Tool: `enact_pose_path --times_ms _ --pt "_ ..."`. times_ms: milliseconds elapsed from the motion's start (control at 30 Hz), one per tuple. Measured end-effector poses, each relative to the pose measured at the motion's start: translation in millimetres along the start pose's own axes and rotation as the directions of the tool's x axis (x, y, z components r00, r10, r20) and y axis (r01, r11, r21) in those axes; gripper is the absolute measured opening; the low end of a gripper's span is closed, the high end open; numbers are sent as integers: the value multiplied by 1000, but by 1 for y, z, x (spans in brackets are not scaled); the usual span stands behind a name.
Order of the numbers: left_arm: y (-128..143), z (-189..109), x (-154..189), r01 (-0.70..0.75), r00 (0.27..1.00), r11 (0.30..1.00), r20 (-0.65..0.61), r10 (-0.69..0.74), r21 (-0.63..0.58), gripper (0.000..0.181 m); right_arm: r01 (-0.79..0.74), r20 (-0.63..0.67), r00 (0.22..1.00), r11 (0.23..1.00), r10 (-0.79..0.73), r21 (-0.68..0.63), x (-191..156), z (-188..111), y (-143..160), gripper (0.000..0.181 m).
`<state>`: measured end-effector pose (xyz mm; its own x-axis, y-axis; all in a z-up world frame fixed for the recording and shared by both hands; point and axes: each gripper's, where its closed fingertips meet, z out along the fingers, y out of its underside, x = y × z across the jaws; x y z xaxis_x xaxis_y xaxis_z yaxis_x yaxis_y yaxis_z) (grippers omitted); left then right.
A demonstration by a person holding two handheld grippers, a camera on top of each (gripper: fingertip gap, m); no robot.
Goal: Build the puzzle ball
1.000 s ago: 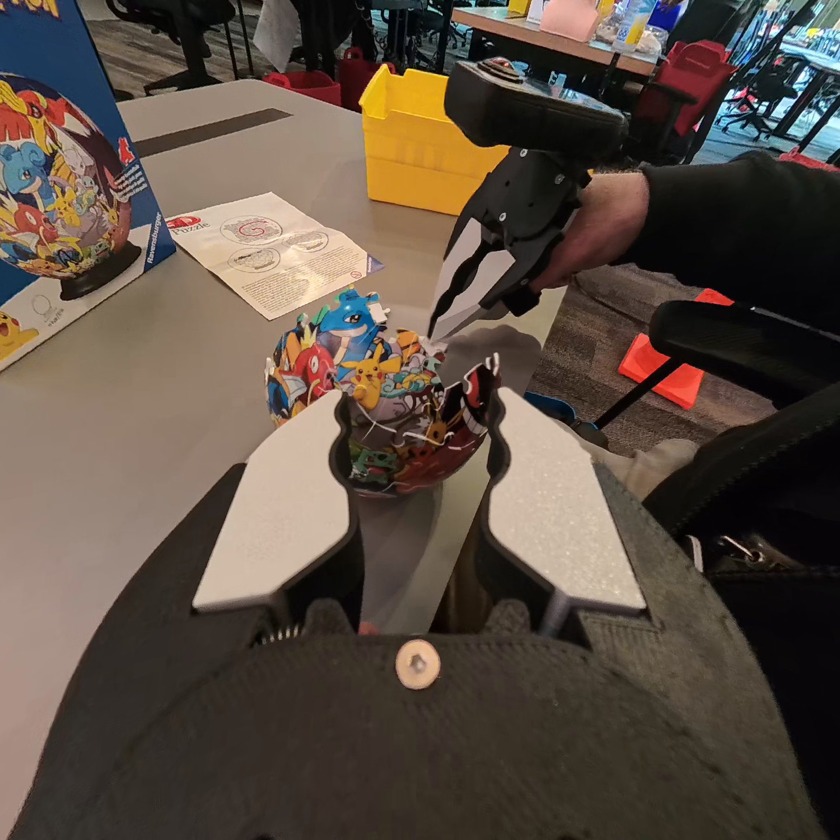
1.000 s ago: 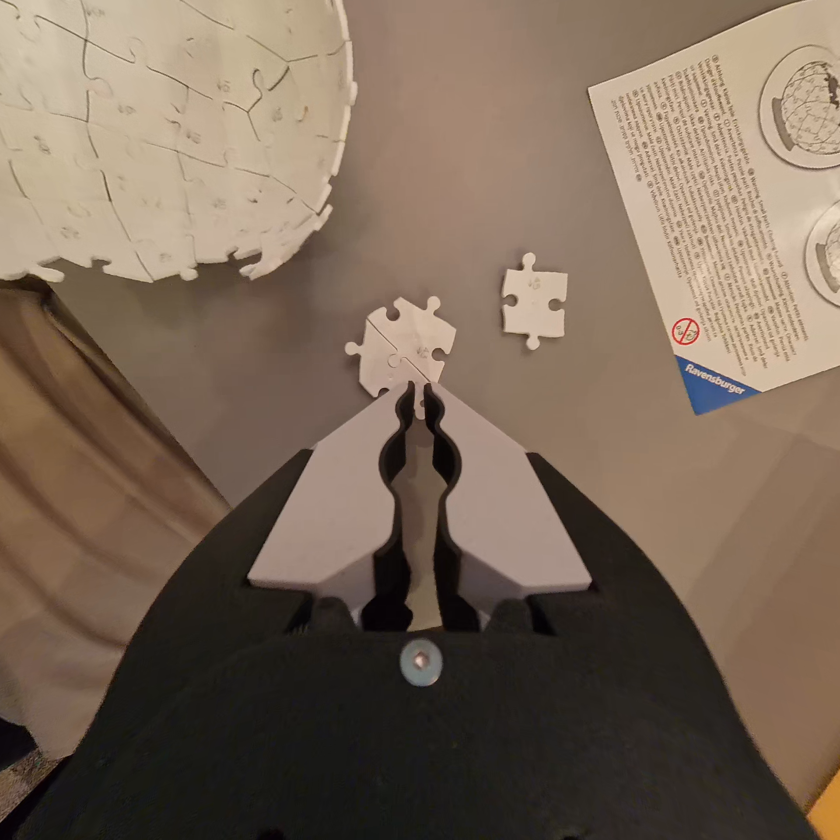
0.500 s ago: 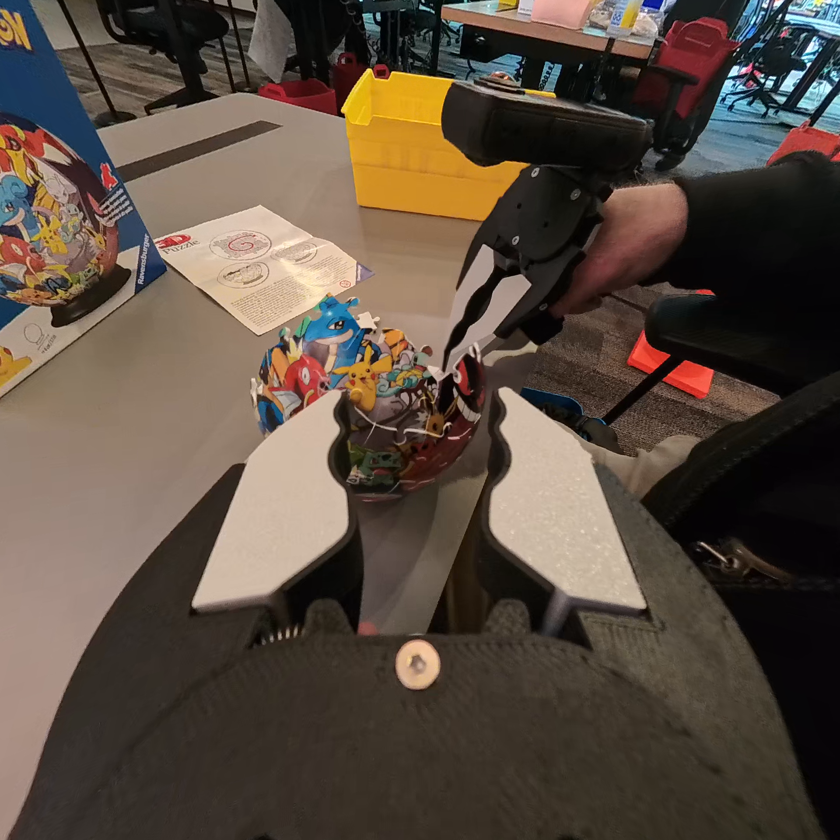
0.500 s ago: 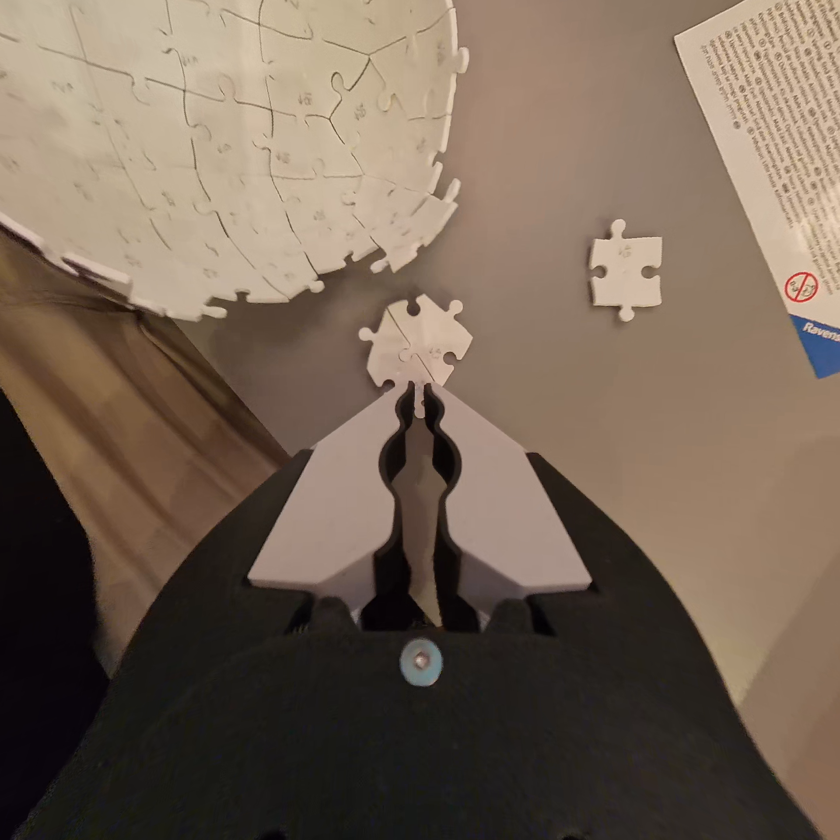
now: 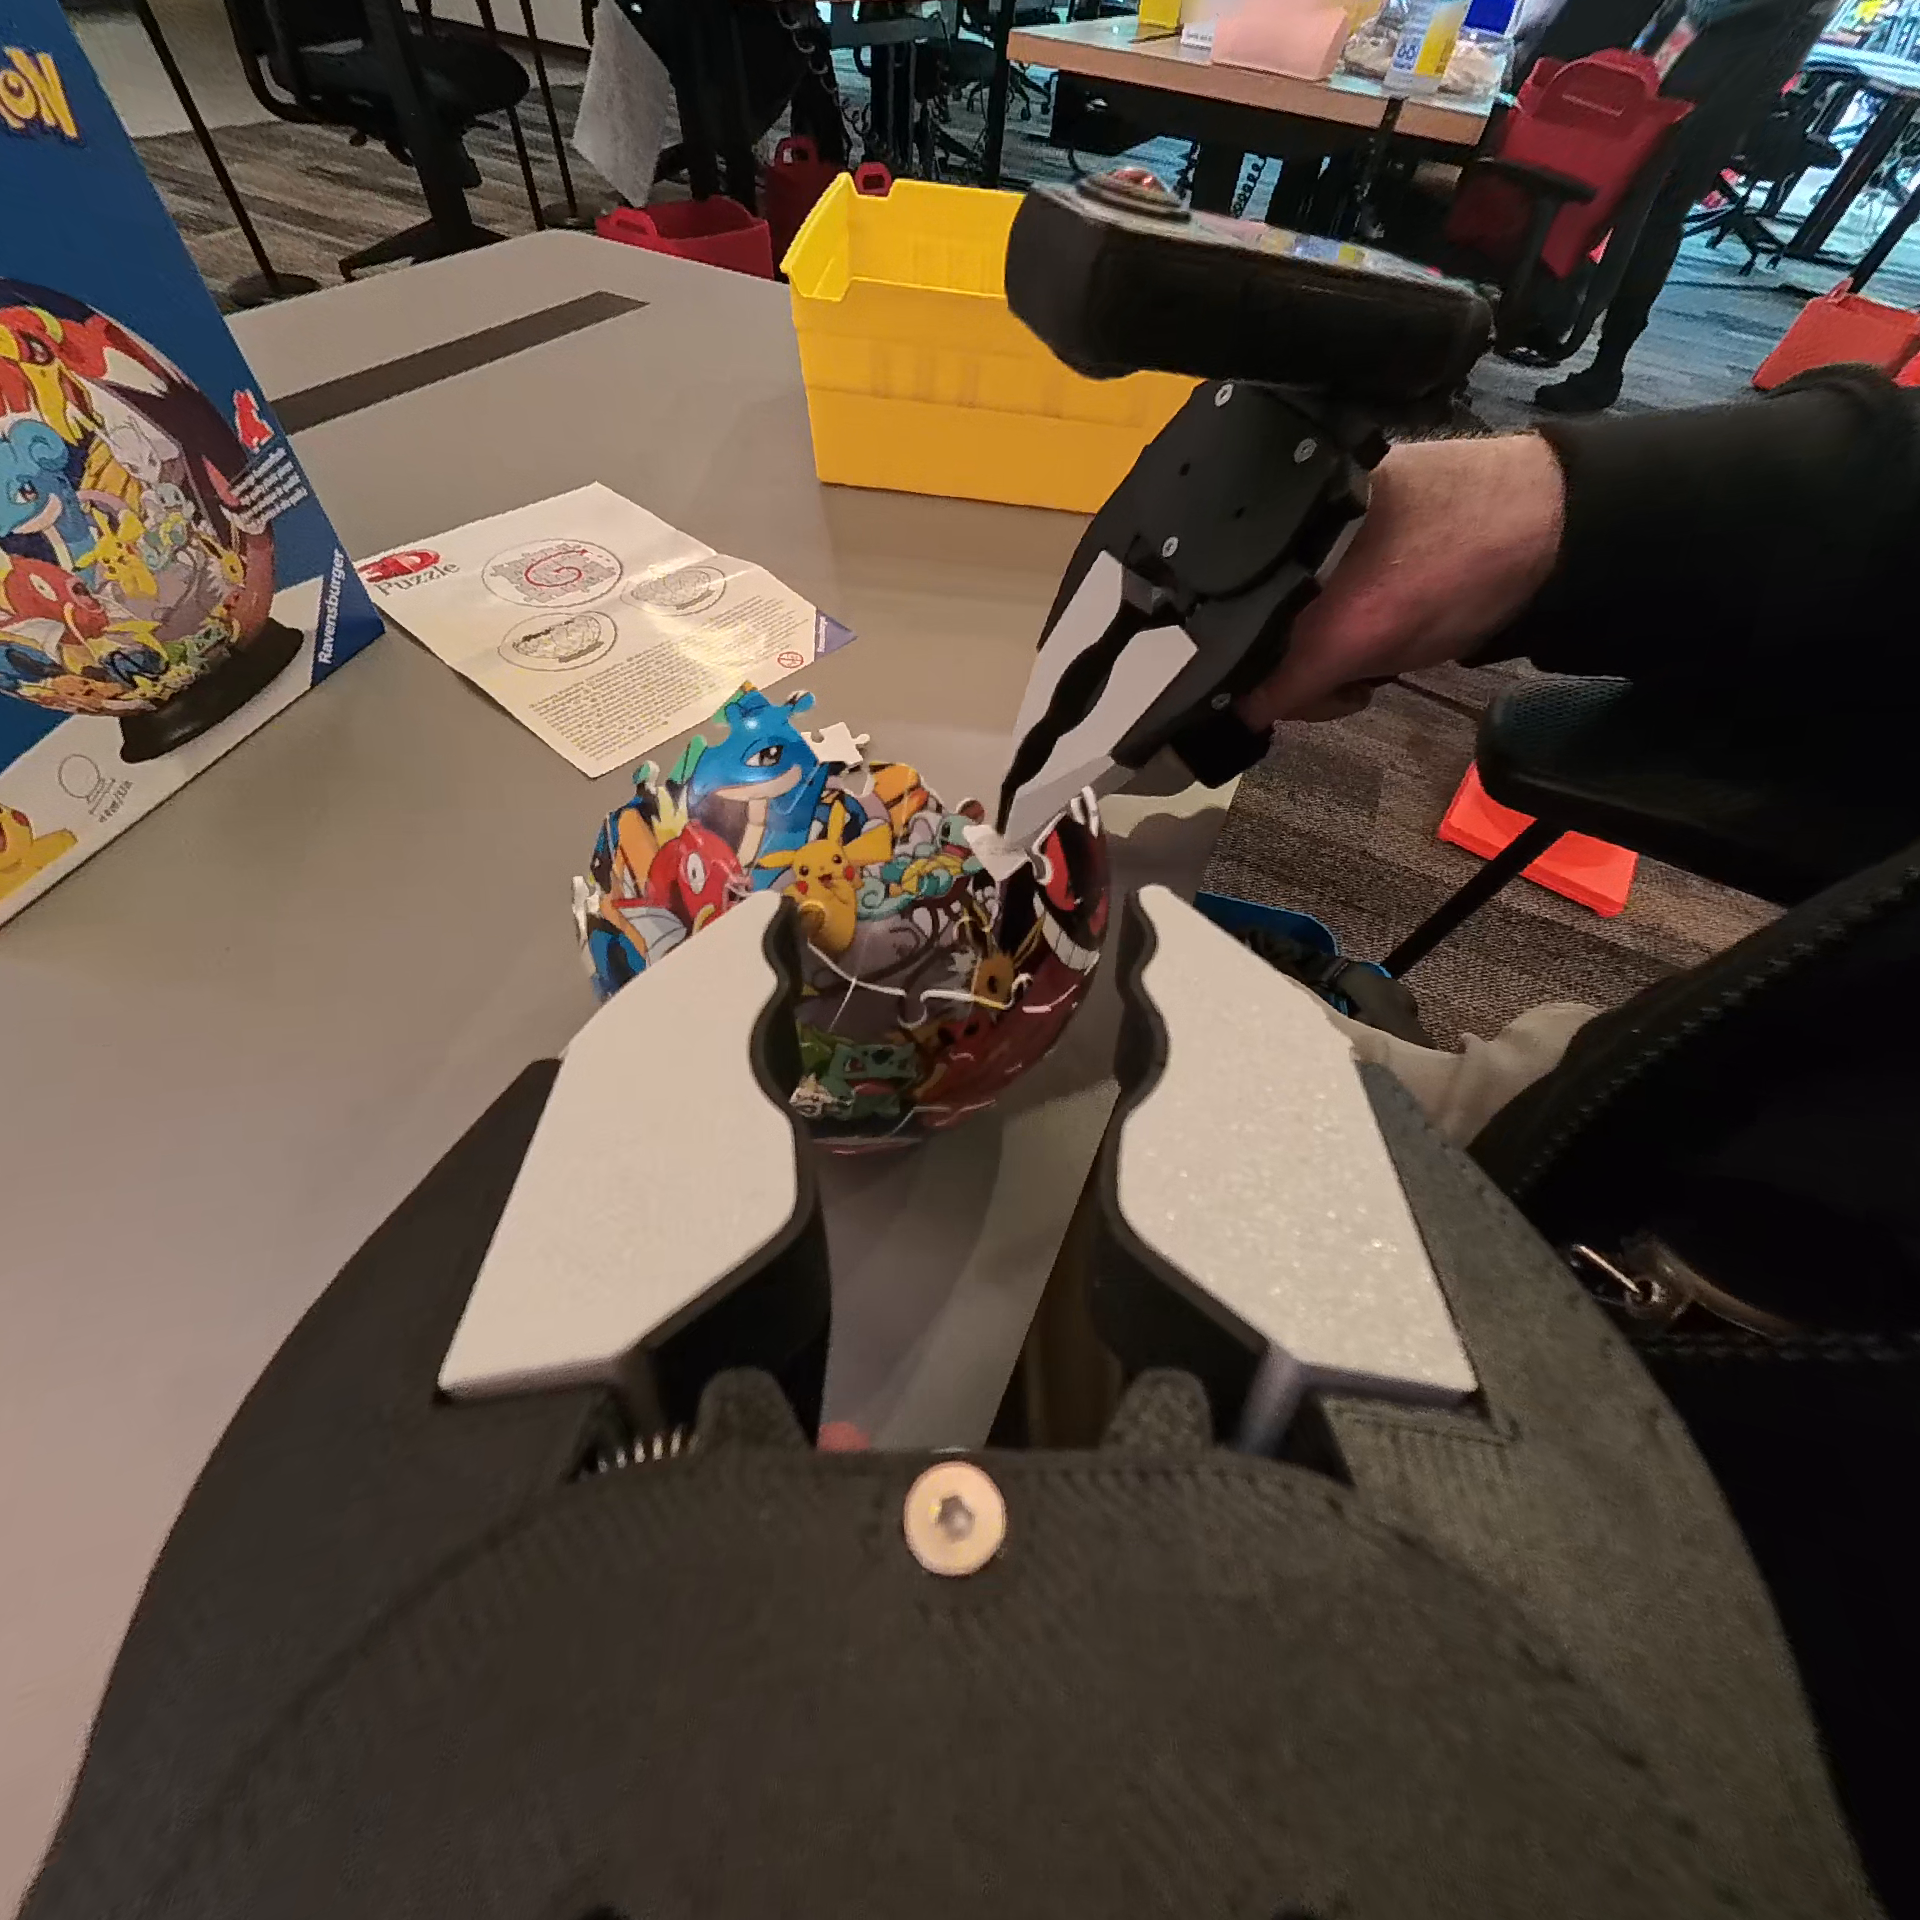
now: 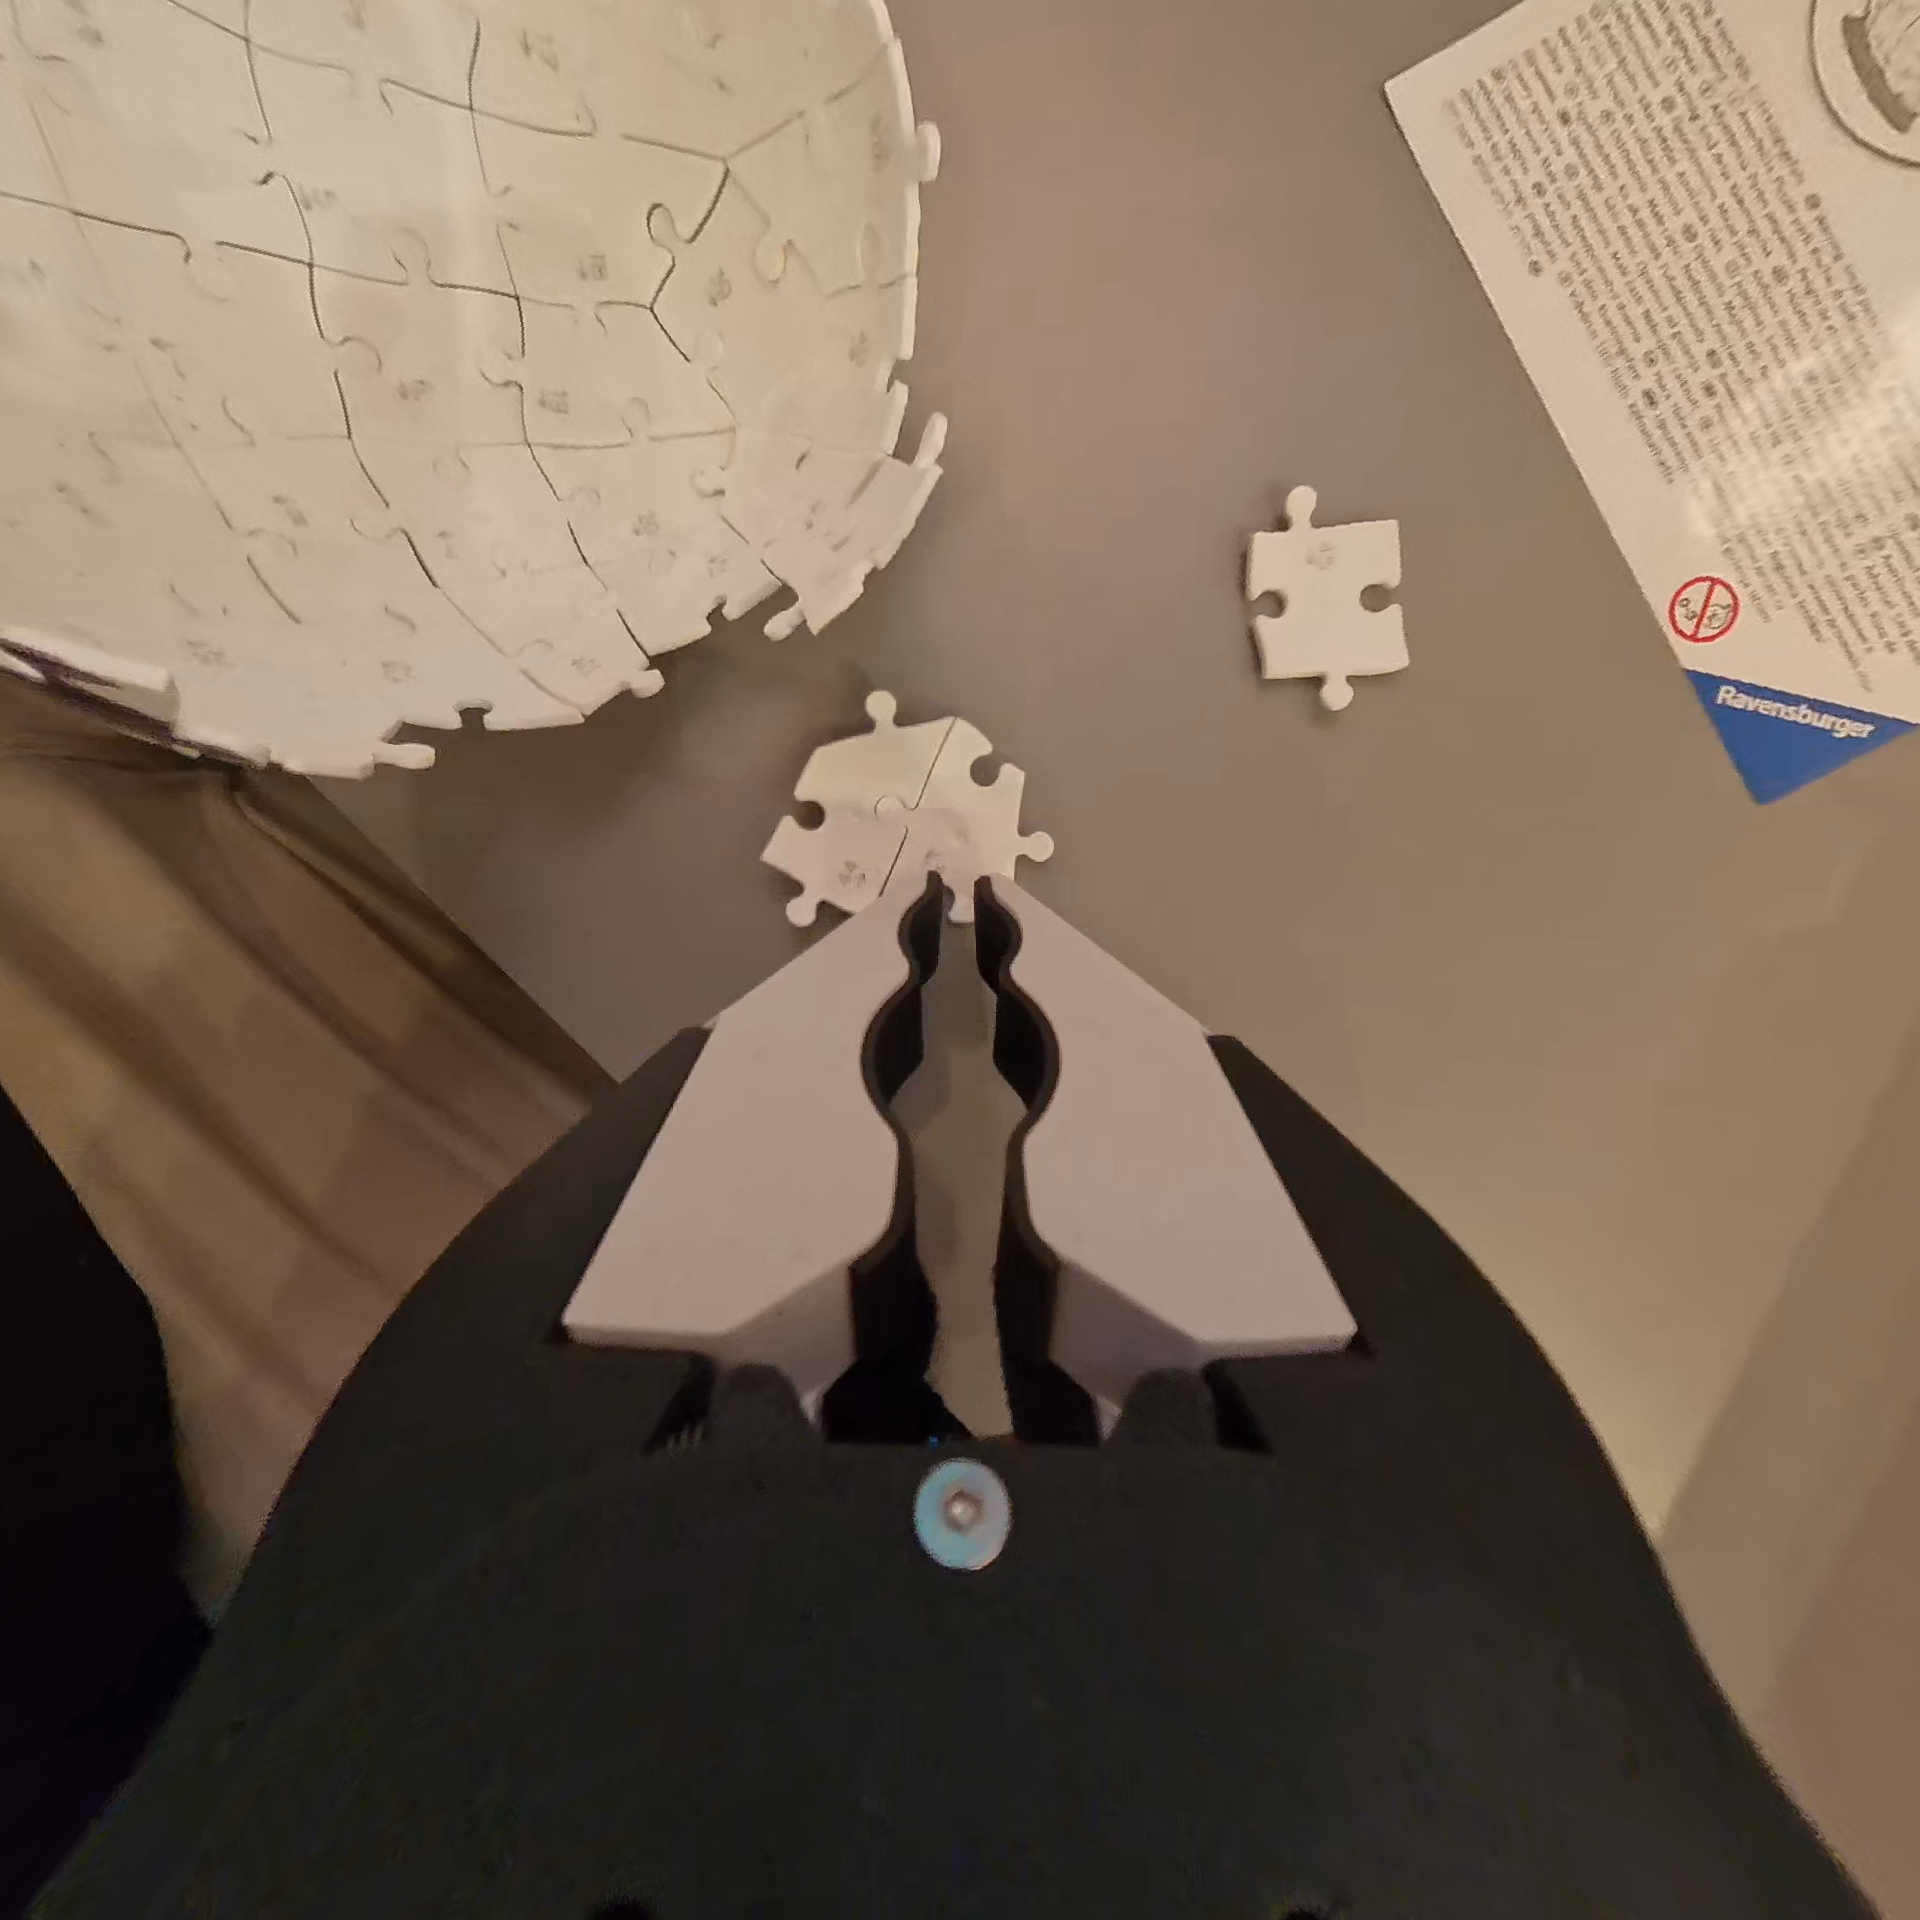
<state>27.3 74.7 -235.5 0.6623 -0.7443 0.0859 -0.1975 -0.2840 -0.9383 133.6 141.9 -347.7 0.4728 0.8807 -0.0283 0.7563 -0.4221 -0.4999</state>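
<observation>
The partly built puzzle ball (image 5: 831, 831) is a colourful open bowl on the grey table (image 5: 312, 987). My left gripper (image 5: 956, 914) is open, with a finger on each side of the ball's near face; I cannot tell if they touch it. My right gripper (image 5: 1008, 821) points down at the ball's right rim, shut on a few joined white-backed pieces (image 5: 987, 847). In the right wrist view the right gripper (image 6: 956, 883) pinches these pieces (image 6: 914, 821) just beside the ball's white inside (image 6: 416, 312). One loose piece (image 6: 1325, 597) lies face down on the table.
A blue puzzle box (image 5: 125, 499) stands at the left. An instruction leaflet (image 5: 613, 613) lies behind the ball; it also shows in the right wrist view (image 6: 1714, 312). A yellow bin (image 5: 935, 364) sits at the back. The table edge runs just right of the ball. Across from one pair of fingers to the other is roughly 15 cm.
My right gripper has carried the joined pieces closer to the ball's rim and lower. The held pieces have turned a little in the tips. My left gripper stays open around the ball.
</observation>
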Motion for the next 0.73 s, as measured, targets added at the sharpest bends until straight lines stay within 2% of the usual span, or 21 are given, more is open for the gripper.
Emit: enact_pose_path --times_ms 167,333,733 --pt "-1 2 0 -4 1000 1000 -3 4 -2 58 48 30 998 999 -48 0 -3 2 -3 3" --pt "-2 4 0 -9 1000 1000 -5 9 -4 58 166 68 984 986 -165 -7 -9 4 -4 0" --pt "-4 10 -2 -15 1000 1000 -3 15 -12 58 390 212 900 921 -380 -2 -20 0 4 0"
